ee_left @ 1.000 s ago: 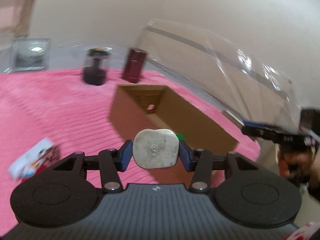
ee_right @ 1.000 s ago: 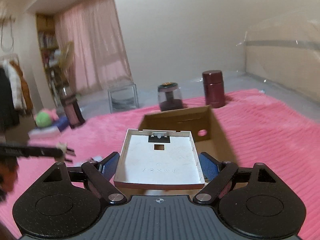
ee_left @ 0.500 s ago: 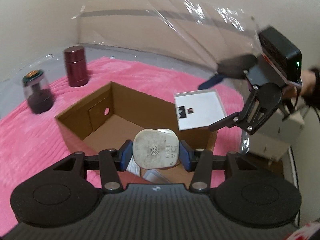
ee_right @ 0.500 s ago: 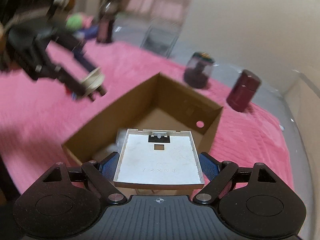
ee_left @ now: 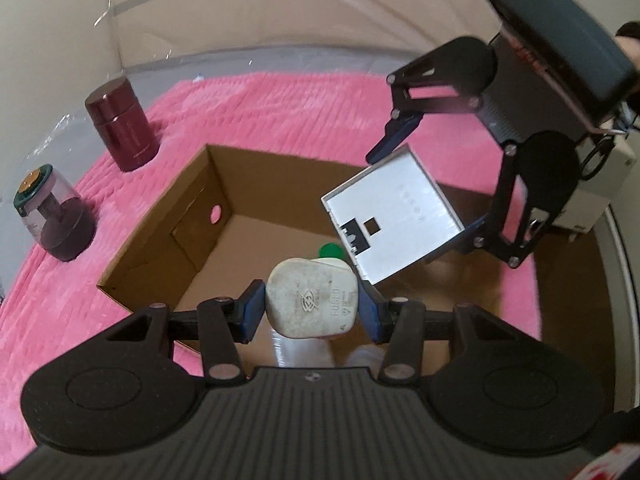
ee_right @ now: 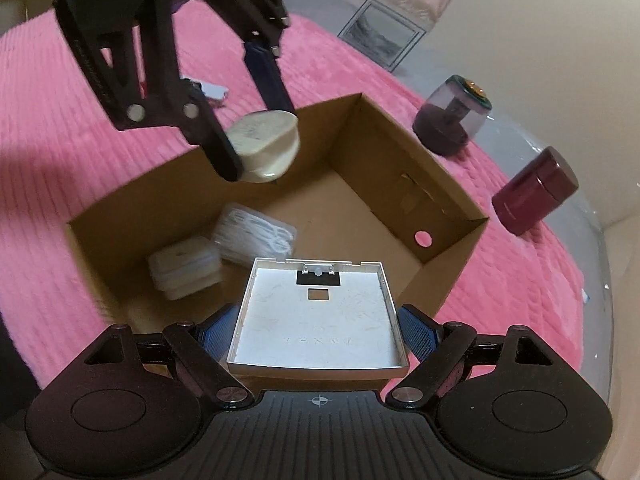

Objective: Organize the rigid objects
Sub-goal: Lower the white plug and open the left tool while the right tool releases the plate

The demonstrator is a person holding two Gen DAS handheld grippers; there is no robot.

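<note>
My left gripper (ee_left: 311, 307) is shut on a cream fused plug (ee_left: 312, 298) and holds it over the near edge of an open cardboard box (ee_left: 160, 236). My right gripper (ee_right: 318, 320) is shut on a flat white square tray (ee_right: 318, 320) above the box's other side (ee_right: 452, 200). Each gripper shows in the other's view: the right gripper (ee_left: 424, 200) with the tray (ee_left: 394, 220), the left gripper (ee_right: 256, 136) with the plug (ee_right: 266, 146). Two white plastic items (ee_right: 224, 248) lie on the box floor.
The box sits on a pink ribbed blanket (ee_left: 292, 112). A dark red canister (ee_left: 122, 124) and a clear-domed dark jar (ee_left: 52, 216) stand beyond the box. A small framed picture (ee_right: 380, 36) leans at the blanket's edge. Clear plastic sheeting (ee_left: 240, 20) lines the wall.
Both grippers have moved in over the box and tilted downward, still holding the plug and the tray. The box interior with its white items has come into view.
</note>
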